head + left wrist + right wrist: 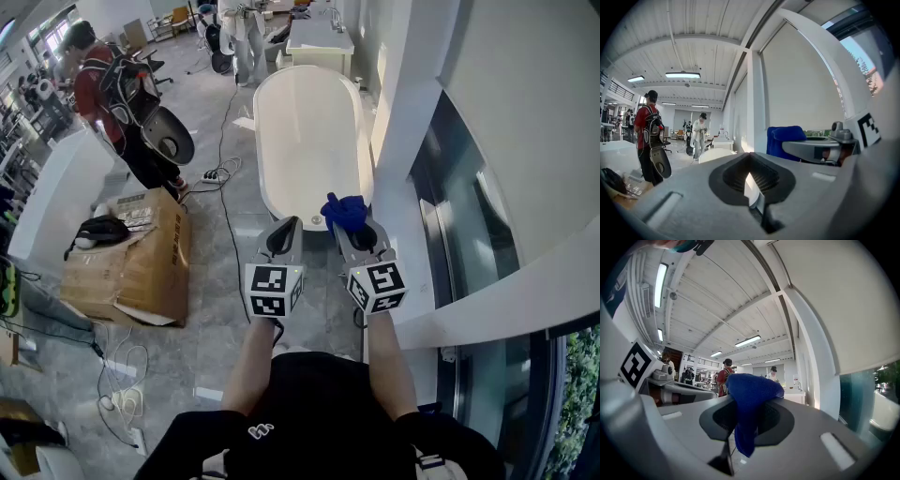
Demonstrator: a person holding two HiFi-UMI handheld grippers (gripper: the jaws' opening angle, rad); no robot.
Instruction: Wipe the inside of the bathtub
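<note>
**Cloth clamped, tub dead ahead of both tools**

The right gripper (357,228) is closed on a blue cloth (345,211). The cloth bunches above the jaw tips and, in the right gripper view, hangs down between them (750,399). The left gripper (285,228), just beside it on the left, has its jaws together with nothing in them.

The white bathtub (305,131) lies straight ahead of both tools and runs lengthwise away from them. In the head view its near rounded end sits just beyond the jaw tips, and neither tool touches it.

To the right of the right gripper, a white column (405,122) stands close along the tub's right rim, with a glass panel (459,225) beside it, so that side is tight. To the left of the left gripper, the grey floor (211,309) is open as far as a cardboard box (141,258). Cables (217,173) lie on the floor near the tub's left side. Farther ahead and to the left stands a person in a red top (94,80).

The inside of the tub looks smooth and bare.
</note>
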